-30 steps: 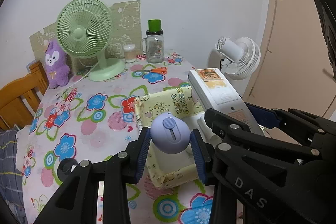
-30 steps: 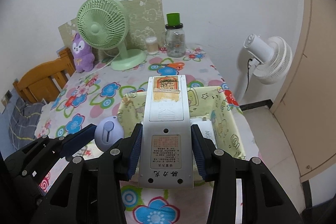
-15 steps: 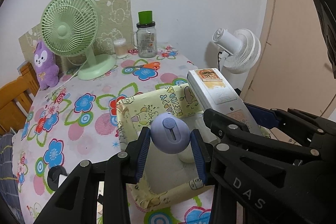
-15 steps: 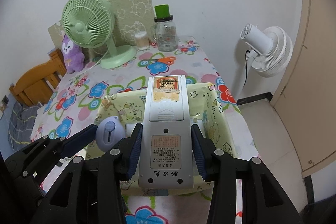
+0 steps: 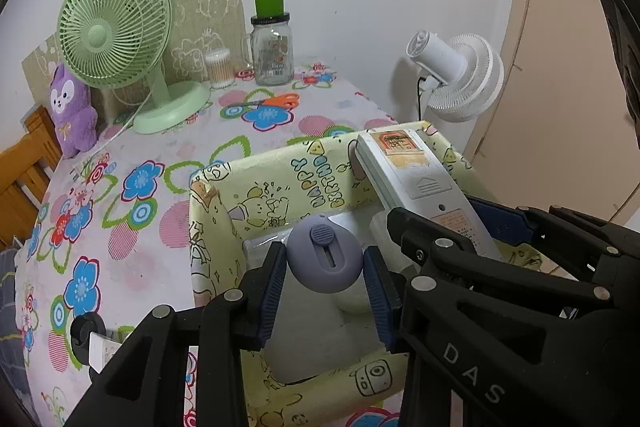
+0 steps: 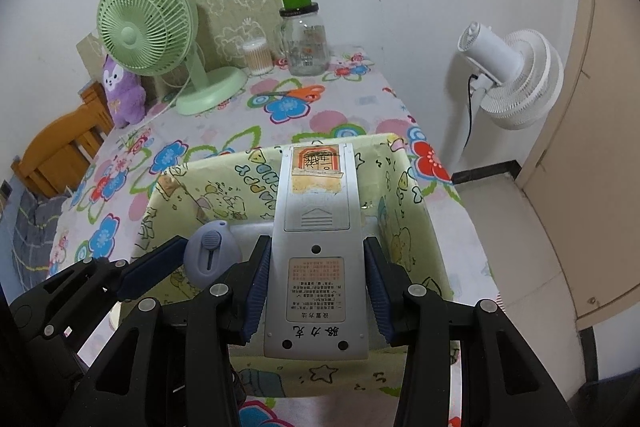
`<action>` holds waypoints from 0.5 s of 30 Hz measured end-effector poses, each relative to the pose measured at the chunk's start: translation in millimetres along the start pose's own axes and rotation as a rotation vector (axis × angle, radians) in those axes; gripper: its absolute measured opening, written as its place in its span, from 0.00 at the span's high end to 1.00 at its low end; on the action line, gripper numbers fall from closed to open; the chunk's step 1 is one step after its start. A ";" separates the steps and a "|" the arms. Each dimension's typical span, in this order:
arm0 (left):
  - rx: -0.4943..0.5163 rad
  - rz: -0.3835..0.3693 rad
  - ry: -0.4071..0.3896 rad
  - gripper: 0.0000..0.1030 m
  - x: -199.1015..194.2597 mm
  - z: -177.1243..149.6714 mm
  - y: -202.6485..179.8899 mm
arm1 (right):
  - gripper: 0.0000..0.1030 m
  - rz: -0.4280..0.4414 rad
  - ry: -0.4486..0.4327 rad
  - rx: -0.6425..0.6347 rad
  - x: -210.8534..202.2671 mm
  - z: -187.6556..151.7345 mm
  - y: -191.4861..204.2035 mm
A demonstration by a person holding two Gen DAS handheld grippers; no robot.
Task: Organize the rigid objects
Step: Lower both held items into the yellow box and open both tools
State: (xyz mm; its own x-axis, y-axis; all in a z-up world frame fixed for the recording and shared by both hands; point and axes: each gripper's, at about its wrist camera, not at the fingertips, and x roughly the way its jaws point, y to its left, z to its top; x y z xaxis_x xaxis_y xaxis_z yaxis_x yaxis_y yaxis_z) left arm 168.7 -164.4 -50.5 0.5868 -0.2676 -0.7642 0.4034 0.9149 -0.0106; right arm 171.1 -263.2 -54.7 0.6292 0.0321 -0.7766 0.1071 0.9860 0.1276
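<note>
Both claws have sunk, seemingly into the yellow box (image 5: pixel 224 203), left claw (image 5: pixel 325 293) gripping the lilac puck (image 5: pixel 324 258), right claw (image 6: pixel 316 285) the remote (image 6: pixel 316 247).

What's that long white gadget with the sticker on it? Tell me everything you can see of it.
The white remote looks like hard plastic, seen from its back: a worn orange sticker near the far end, a ribbed battery cover, a printed label lower down. The right gripper clamps its sides, tilted over the yellow cartoon-print box.
</note>
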 end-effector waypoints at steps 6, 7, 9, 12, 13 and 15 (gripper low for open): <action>-0.007 0.023 0.039 0.61 11.1 -1.1 2.9 | 0.54 0.022 0.028 0.012 14.3 -0.7 -0.9; -0.010 0.025 0.046 0.60 12.9 -1.2 3.2 | 0.54 0.021 0.032 0.010 16.4 -0.3 -1.5; -0.013 0.027 0.053 0.60 15.3 -1.6 3.6 | 0.54 0.012 0.027 -0.003 17.4 0.0 0.6; -0.022 0.018 0.065 0.60 17.7 -1.7 5.2 | 0.54 0.007 0.028 -0.014 18.8 0.6 1.8; -0.020 0.019 0.065 0.60 17.8 -1.7 5.2 | 0.53 0.007 0.028 -0.015 18.6 0.6 1.8; -0.019 0.020 0.066 0.60 17.5 -2.2 5.1 | 0.54 0.006 0.029 -0.016 18.5 0.7 2.1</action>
State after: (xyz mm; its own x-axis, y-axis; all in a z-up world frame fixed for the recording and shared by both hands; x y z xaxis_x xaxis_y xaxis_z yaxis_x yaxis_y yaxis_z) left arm 179.5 -163.8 -65.4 0.5466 -0.2296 -0.8053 0.3782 0.9257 -0.0072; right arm 183.5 -260.7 -68.4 0.6075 0.0426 -0.7932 0.0908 0.9883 0.1226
